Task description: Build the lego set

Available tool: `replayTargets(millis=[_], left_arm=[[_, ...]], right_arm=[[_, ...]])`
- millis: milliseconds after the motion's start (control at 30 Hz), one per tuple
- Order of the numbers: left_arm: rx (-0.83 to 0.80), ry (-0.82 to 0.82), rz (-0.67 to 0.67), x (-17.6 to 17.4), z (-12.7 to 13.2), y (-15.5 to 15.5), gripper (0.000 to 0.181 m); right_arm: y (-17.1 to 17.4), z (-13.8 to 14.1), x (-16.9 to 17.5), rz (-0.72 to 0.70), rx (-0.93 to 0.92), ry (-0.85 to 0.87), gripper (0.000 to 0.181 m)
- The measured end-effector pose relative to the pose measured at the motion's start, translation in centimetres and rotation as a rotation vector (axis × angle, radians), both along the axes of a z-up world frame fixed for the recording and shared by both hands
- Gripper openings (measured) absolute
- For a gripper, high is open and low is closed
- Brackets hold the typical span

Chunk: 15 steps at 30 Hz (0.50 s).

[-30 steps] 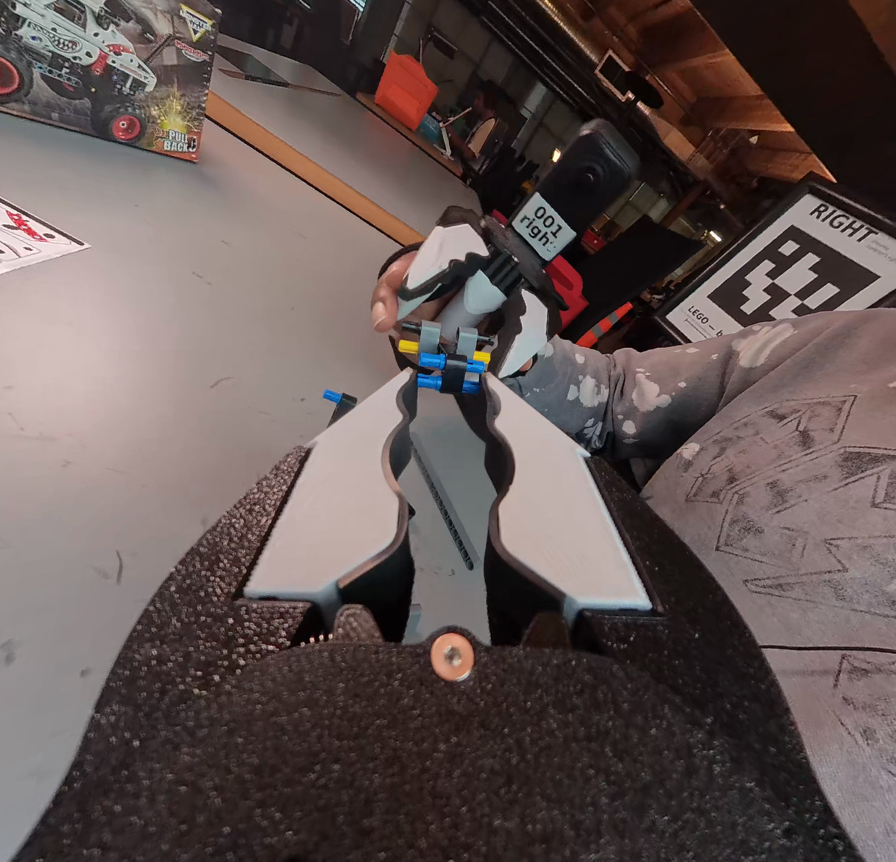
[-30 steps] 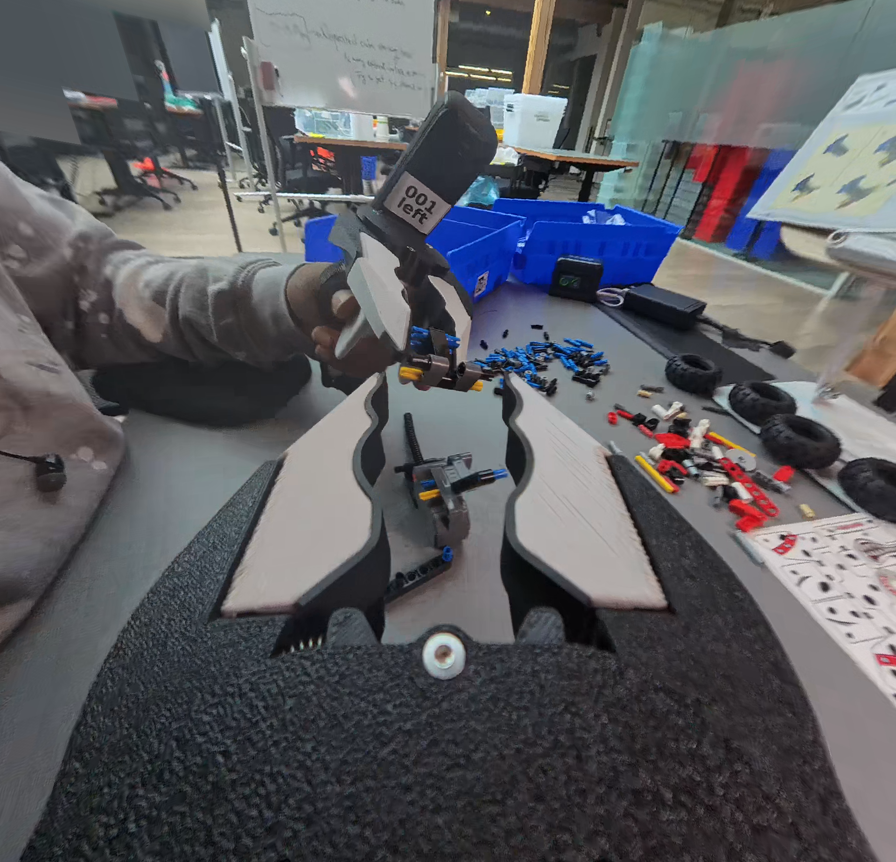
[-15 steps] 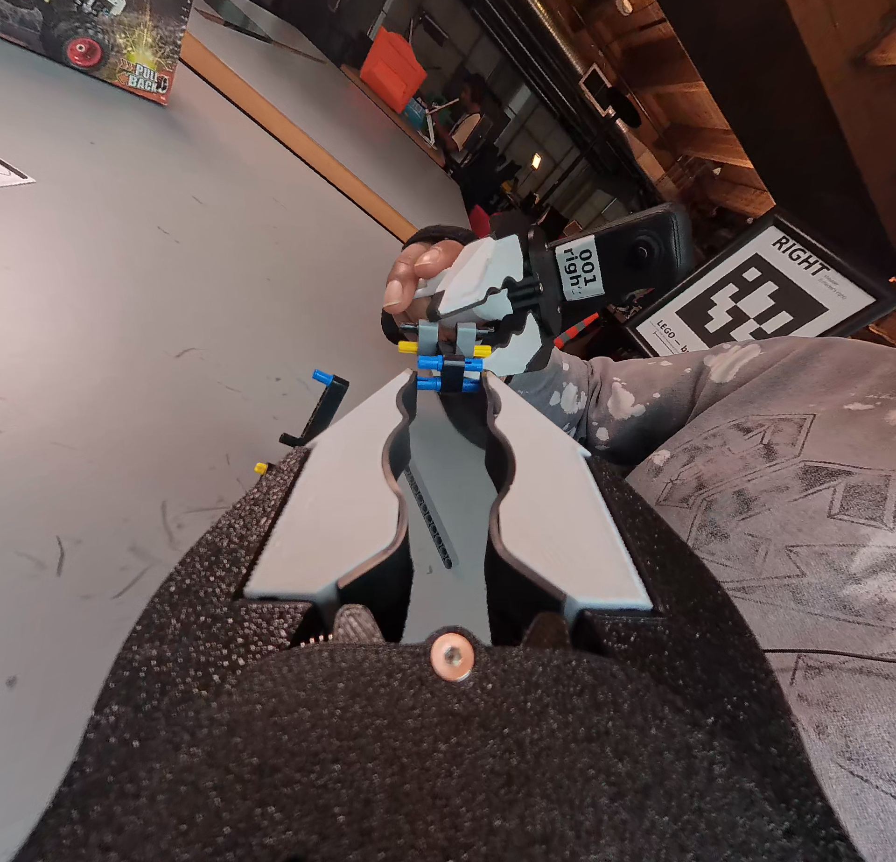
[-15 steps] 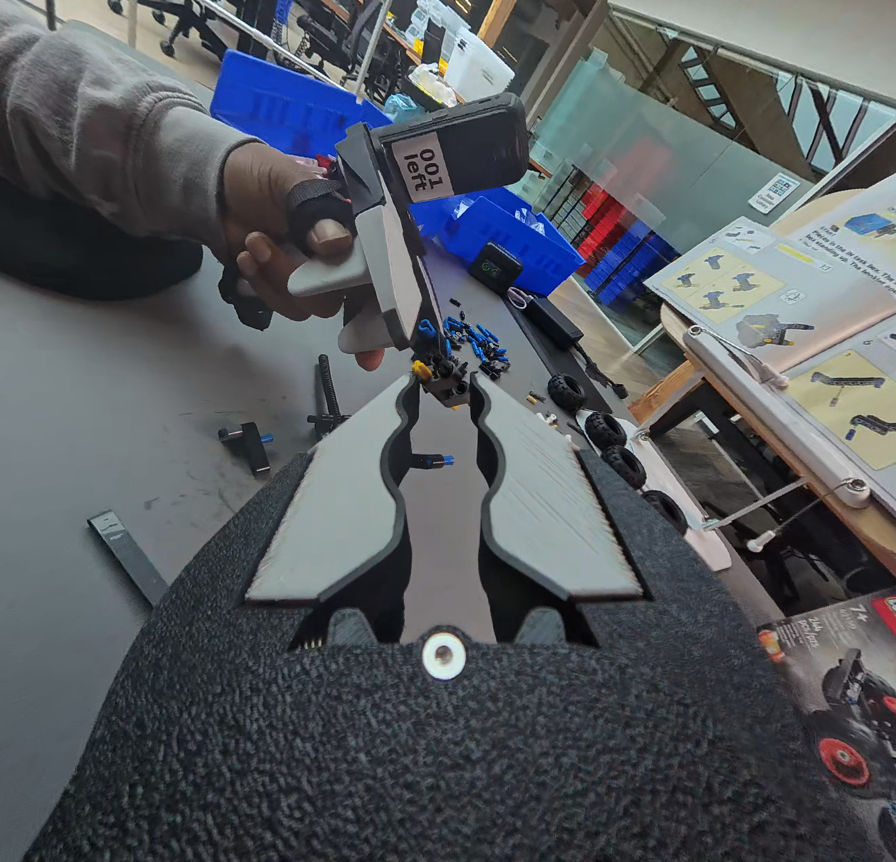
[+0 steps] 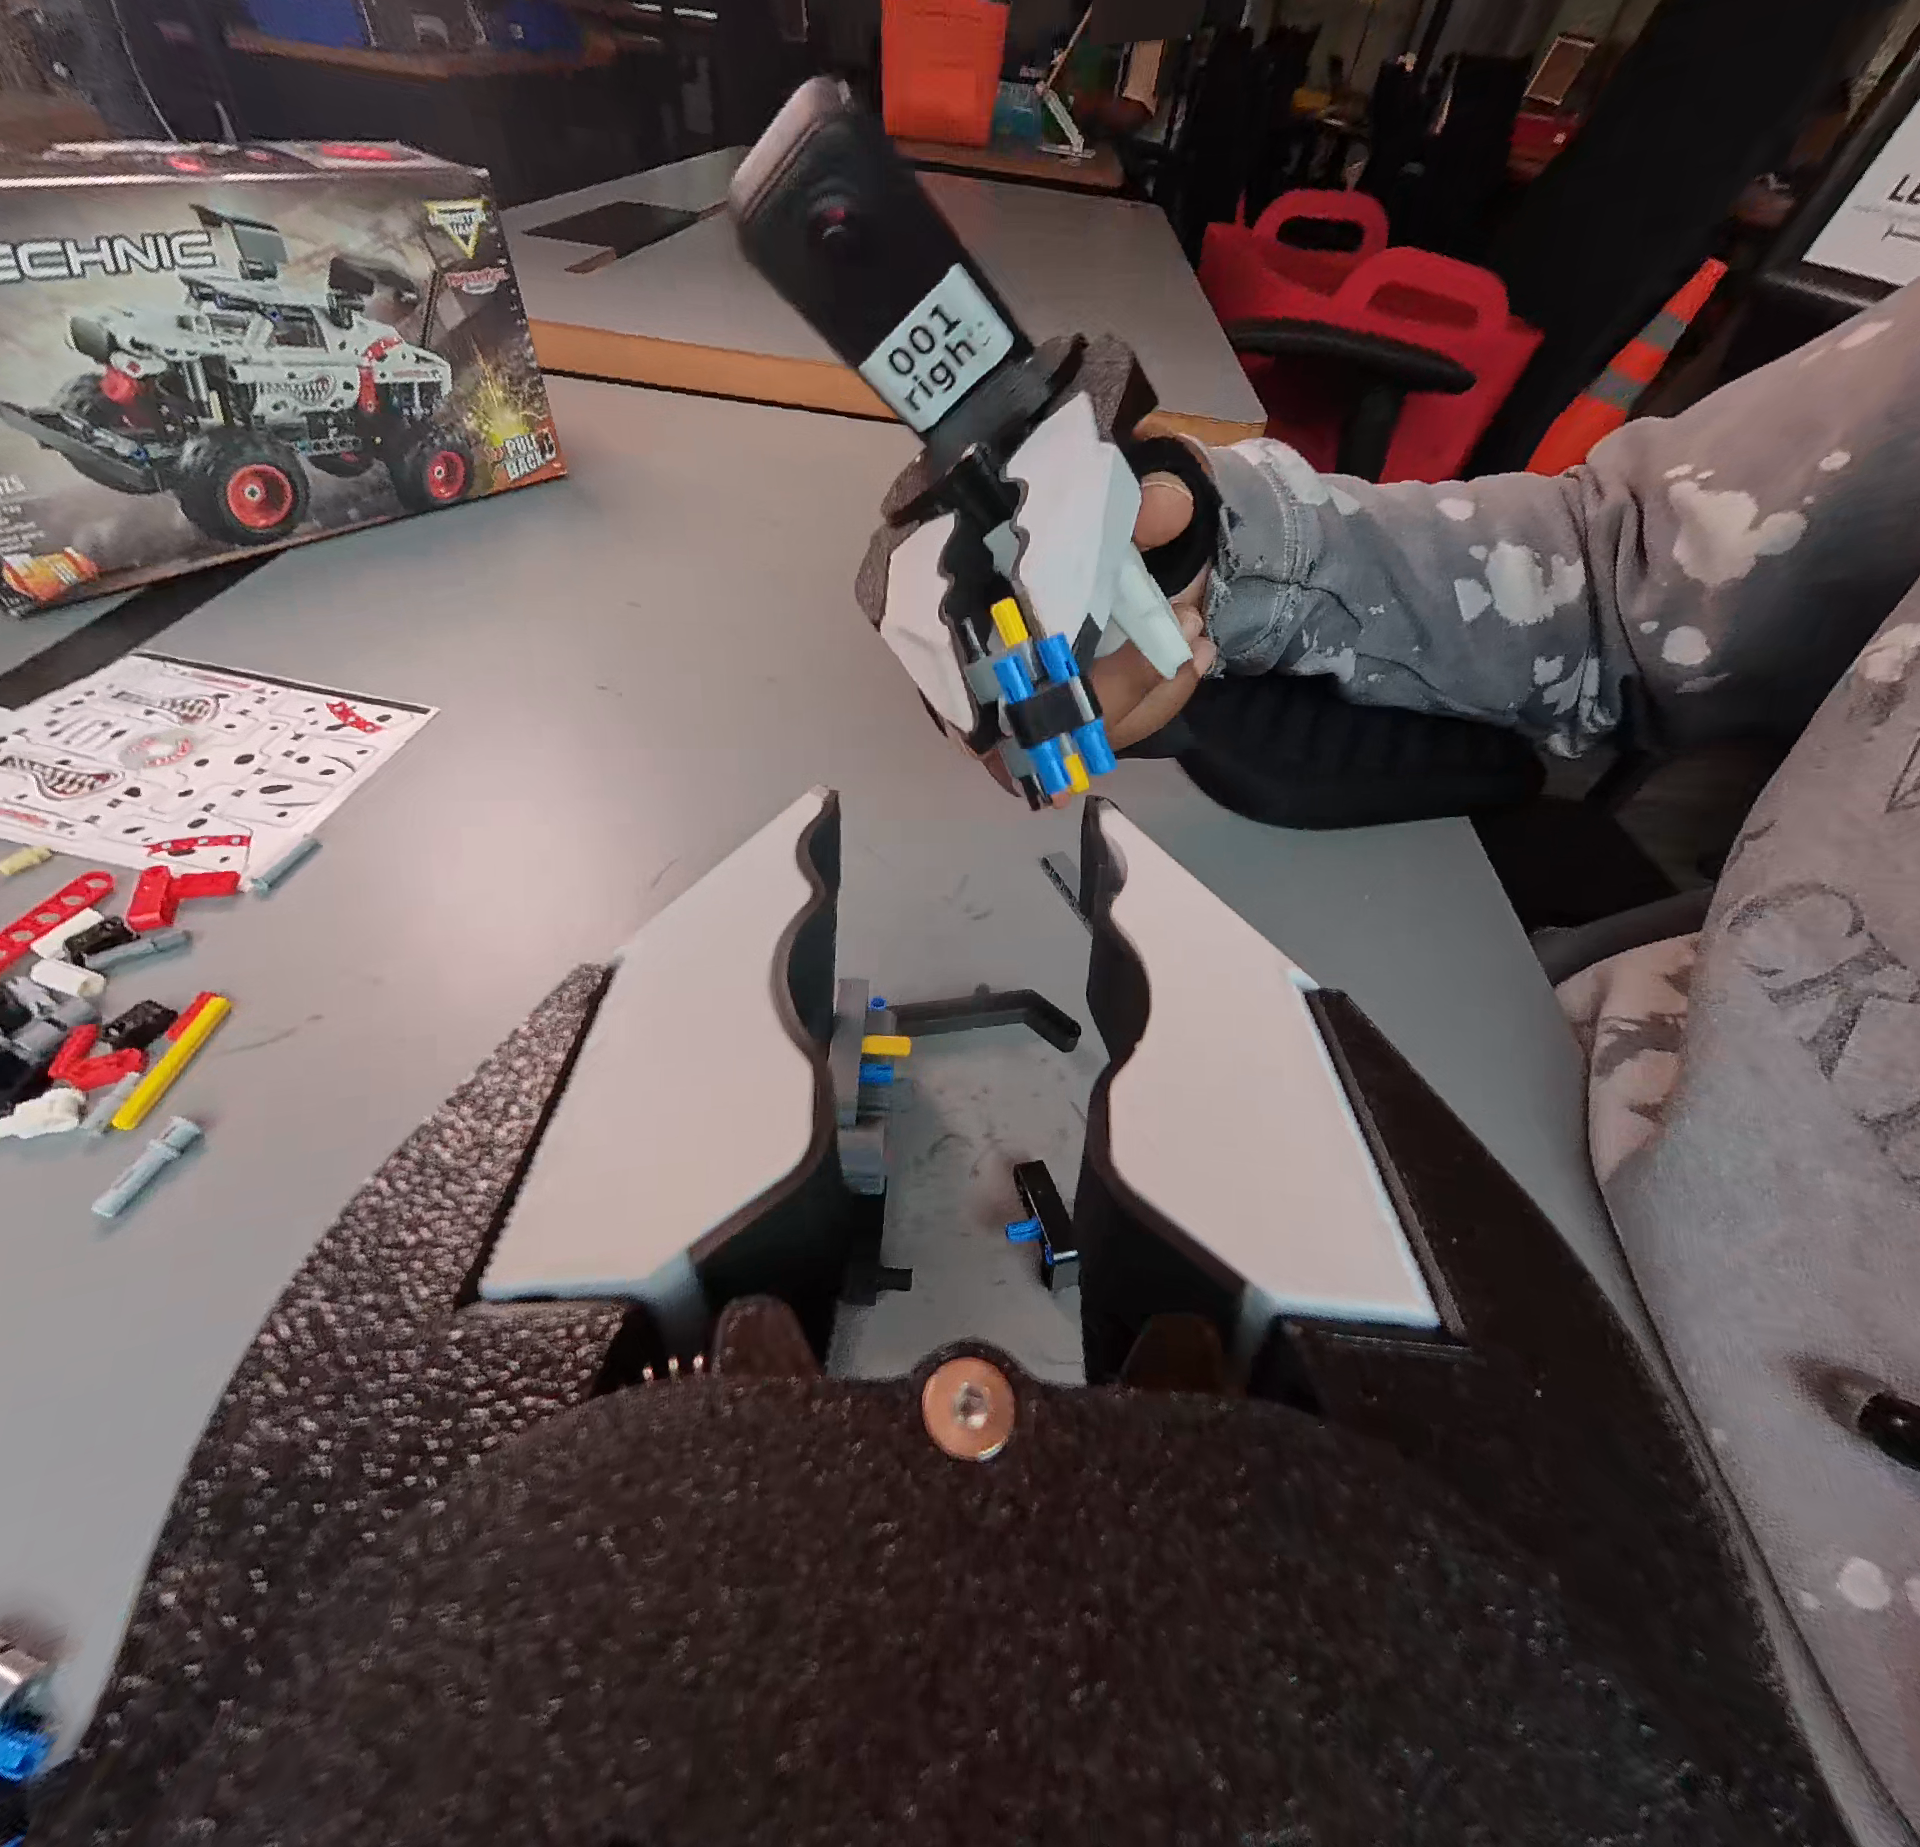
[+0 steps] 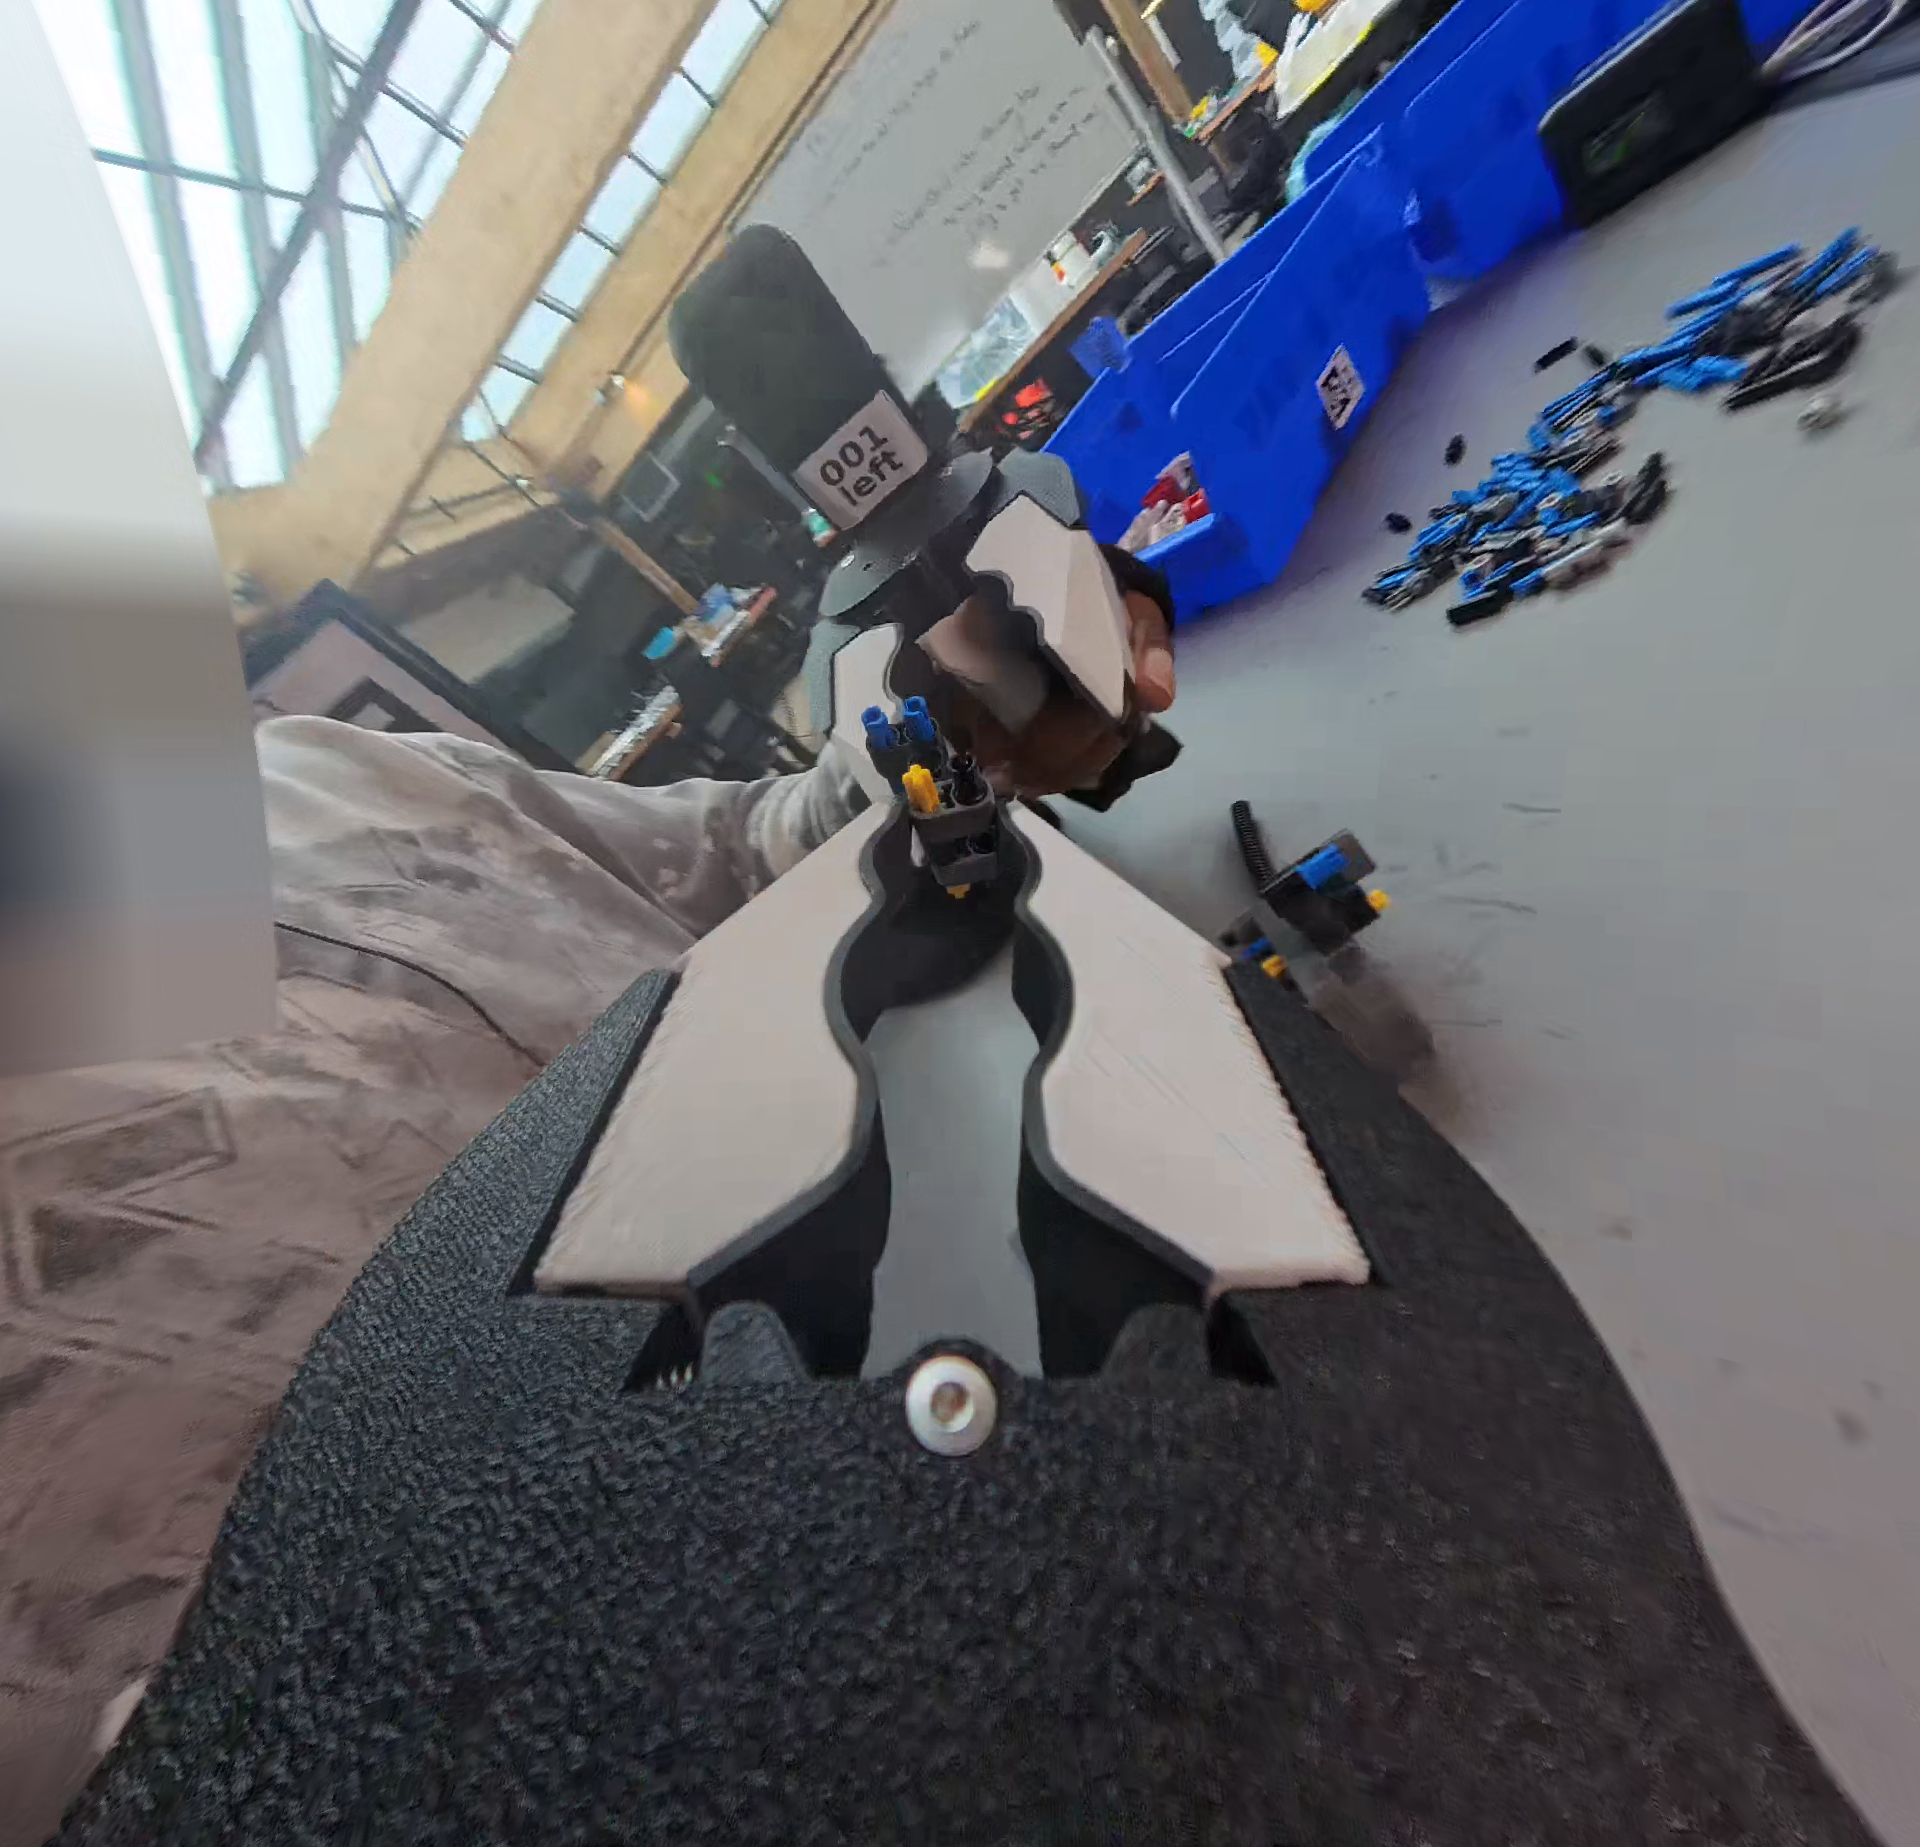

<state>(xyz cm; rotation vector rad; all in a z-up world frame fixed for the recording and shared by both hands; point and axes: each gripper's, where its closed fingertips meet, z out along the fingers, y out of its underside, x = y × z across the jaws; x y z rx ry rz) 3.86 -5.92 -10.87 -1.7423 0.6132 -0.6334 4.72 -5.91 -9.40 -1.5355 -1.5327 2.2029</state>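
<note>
My right gripper (image 6: pixel 948 810) is shut on a small lego assembly (image 6: pixel 956 841) of grey and black beams with blue and yellow pins. It holds the assembly above the grey table (image 5: pixel 623 654). The left wrist view shows the same assembly (image 5: pixel 1039 706) in the right gripper's tips, just beyond my left gripper (image 5: pixel 961 810), which is open and empty. On the table below the left fingers lie a second grey assembly (image 5: pixel 868 1070), a bent black beam (image 5: pixel 987 1013) and a small black piece with a blue pin (image 5: pixel 1039 1226). The second assembly also shows in the right wrist view (image 6: pixel 1314 888).
The lego box (image 5: pixel 239 343) stands at the far left, with a sticker sheet (image 5: pixel 187 758) and loose red, yellow and grey parts (image 5: pixel 94 1018) in front of it. A pile of blue and black pins (image 6: pixel 1610 467) lies near blue bins (image 6: pixel 1299 374). The person's sleeve (image 5: pixel 1455 571) crosses the right side. Only a small space, under 4 cm, lies between the two pairs of fingers.
My left gripper was shut on the assembly; it has opened, let go and drawn back. My right gripper closed on the assembly and now holds it alone.
</note>
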Motion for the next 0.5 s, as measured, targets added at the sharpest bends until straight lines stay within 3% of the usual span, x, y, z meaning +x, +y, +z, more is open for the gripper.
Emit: replayTargets(millis=[167,300,400,500], left_arm=[[0.082,0.062,-0.055,1.4,0.6,-0.9,0.049],[0.144,0.096,-0.094,2.4,1.3,-1.7,0.045],[0.175,0.111,-0.136,3.1,1.7,-2.5,0.024],[0.195,0.158,-0.118,3.0,1.5,-2.4,0.032]], right_arm=[[-1.8,0.2,1.3,0.21,-0.207,-0.025,0.015],[-2.6,0.2,1.8,0.271,-0.227,-0.028,0.015],[-2.9,0.4,1.9,0.288,-0.239,-0.026,0.015],[-2.8,0.1,1.8,0.289,-0.251,-0.047,0.015]])
